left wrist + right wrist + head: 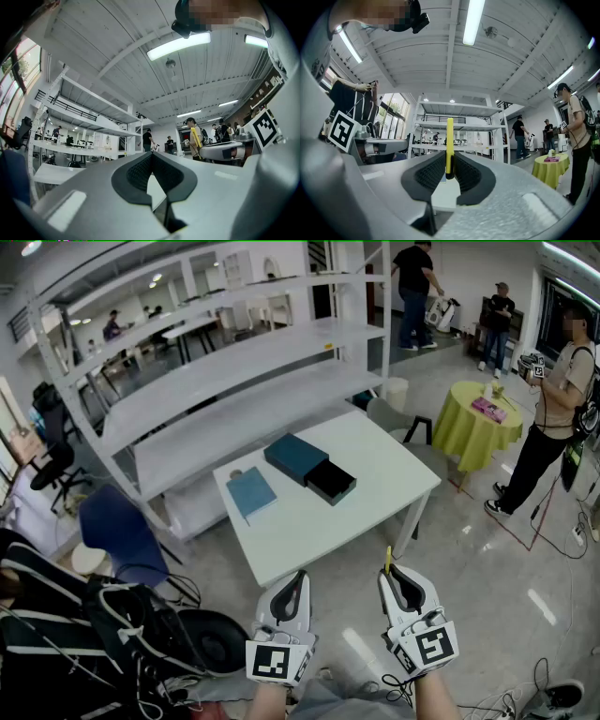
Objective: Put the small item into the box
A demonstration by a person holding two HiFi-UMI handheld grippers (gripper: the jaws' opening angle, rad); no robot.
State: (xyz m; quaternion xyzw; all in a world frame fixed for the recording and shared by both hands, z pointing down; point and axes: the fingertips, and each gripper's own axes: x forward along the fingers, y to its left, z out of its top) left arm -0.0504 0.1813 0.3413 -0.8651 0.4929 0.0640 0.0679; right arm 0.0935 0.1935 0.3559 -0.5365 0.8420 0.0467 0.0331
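Right gripper (448,159) tight on a slim, upright yellow stick (449,136); left gripper (152,154) pressed together, empty.

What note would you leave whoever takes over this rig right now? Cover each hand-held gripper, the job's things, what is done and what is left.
Left hand-held gripper: shut, empty.
Right hand-held gripper: shut on the slim yellow item, which sticks out past the jaws.
Box: on the white table, its black drawer pulled open; a flat blue thing lies beside it.
Done: item in grip.
Left: carry it over the table, release it into the drawer.
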